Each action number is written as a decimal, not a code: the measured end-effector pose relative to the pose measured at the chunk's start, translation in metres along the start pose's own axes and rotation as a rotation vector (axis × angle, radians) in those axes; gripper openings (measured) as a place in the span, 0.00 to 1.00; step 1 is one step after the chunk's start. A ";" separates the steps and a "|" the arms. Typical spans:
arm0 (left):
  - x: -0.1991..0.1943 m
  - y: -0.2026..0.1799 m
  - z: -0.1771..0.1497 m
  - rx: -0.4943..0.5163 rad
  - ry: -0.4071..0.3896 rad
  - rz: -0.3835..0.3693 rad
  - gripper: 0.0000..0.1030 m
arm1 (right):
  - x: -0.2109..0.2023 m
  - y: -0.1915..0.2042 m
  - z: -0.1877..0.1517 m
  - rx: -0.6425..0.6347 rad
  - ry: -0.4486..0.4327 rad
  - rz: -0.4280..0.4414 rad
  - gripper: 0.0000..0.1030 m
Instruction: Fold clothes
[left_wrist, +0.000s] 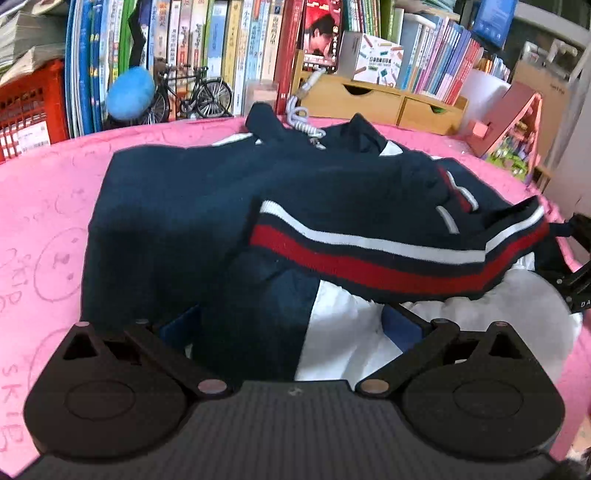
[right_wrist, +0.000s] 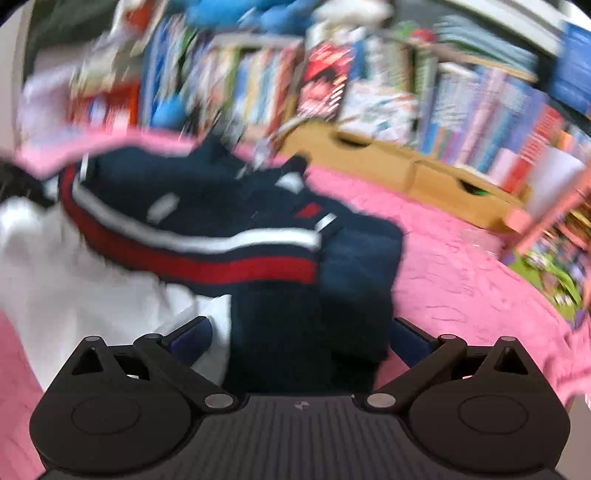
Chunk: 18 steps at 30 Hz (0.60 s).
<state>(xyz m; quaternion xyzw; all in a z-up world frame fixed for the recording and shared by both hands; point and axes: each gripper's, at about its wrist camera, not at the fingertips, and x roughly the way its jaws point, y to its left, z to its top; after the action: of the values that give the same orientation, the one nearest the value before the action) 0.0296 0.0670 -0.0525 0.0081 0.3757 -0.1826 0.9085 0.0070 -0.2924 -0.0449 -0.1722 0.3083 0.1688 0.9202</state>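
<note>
**Partly folded sweater on a pink cloth, seen from both grippers**

Centrally, a navy sweater (left_wrist: 192, 206) lies on a pink cloth (left_wrist: 44, 206), partly doubled over, so that its hem band (left_wrist: 369, 258) of red, navy and white stripes runs across the top of the pile. White fabric (left_wrist: 347, 332) shows beneath the band on the near side; whether it is a lining or a separate garment cannot be told.

Left gripper (left_wrist: 291, 328): jaws spread wide, with navy and white fabric lying between the blue finger pads (left_wrist: 400, 326); no pinch is visible. A black part of the other tool (left_wrist: 576, 258) shows at the right edge, beside the end of the hem band.

Right gripper (right_wrist: 299, 336): jaws likewise spread wide, straddling the near edge of the sweater (right_wrist: 354, 254); the pads (right_wrist: 192, 338) stand either side of the cloth without closing on it. This view is blurred, so finer contact cannot be judged.

Behind the cloth stand rows of books (left_wrist: 229, 48), a model bicycle (left_wrist: 192, 94), a red crate (left_wrist: 31, 110) and a wooden drawer box (left_wrist: 380, 99).
</note>
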 end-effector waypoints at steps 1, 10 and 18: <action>0.001 -0.002 -0.001 0.015 0.000 0.007 1.00 | 0.006 0.004 0.000 -0.008 0.010 -0.002 1.00; 0.014 -0.006 0.006 0.081 0.048 0.020 1.00 | 0.014 -0.008 -0.007 0.109 -0.030 0.076 1.00; 0.011 -0.009 -0.004 0.042 -0.044 0.043 1.00 | 0.015 -0.009 -0.007 0.125 -0.025 0.092 1.00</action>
<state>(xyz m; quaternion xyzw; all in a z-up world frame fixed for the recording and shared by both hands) 0.0312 0.0559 -0.0618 0.0310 0.3517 -0.1710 0.9198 0.0184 -0.3003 -0.0569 -0.0980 0.3145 0.1935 0.9242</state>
